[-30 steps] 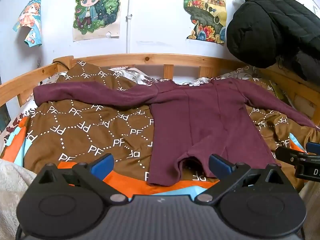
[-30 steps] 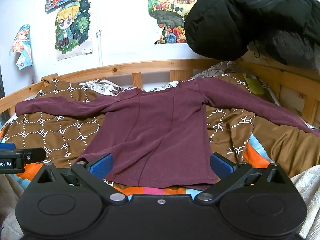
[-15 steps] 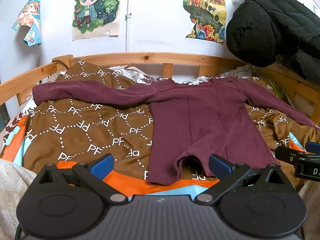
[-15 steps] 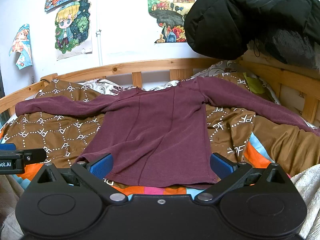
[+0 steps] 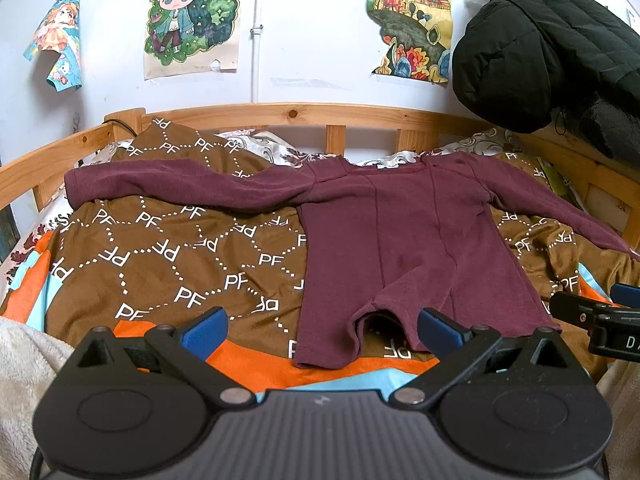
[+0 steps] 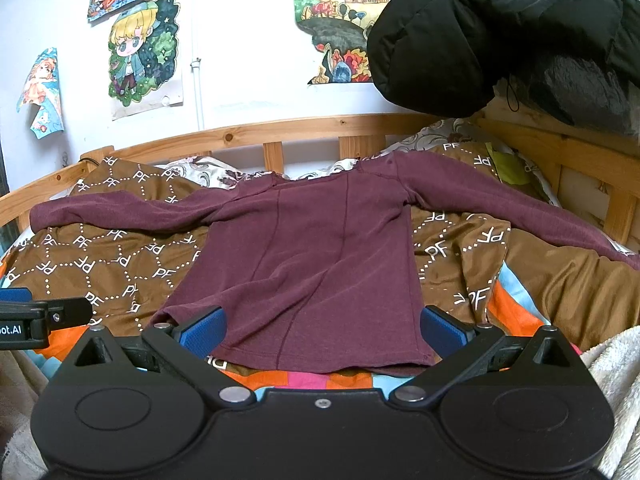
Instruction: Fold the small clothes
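Lying flat: ribbed-looking maroon knit top (image 5: 404,240).

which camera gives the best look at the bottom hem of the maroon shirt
The right wrist view: the maroon shirt's hem runs unbroken between the open right tool. In the left wrist view the hem is bunched, partly hidden behind the open left tool.
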### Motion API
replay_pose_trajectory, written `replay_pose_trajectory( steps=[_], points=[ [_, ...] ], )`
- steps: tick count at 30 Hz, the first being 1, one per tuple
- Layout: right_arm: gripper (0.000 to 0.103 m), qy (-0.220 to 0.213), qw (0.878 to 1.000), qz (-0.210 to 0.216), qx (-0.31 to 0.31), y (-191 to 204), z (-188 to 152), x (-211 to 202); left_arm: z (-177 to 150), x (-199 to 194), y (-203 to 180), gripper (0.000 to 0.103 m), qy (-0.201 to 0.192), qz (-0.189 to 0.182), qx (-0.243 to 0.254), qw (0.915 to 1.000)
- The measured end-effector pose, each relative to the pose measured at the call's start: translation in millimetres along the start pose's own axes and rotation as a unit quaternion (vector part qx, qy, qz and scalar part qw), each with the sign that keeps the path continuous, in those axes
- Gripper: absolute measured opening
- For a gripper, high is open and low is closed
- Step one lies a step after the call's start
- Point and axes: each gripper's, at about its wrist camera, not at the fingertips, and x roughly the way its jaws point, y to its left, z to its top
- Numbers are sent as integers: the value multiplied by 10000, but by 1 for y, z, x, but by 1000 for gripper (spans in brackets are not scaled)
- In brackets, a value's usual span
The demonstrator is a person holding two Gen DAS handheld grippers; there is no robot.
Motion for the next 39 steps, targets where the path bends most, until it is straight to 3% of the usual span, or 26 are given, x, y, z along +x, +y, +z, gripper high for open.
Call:
replay_pose_trajectory(
  steps=[39],
  points=[
    [103,24,10000,1,9,0,0,1,-7,1,0,102,52,8,-5,10000]
  ],
)
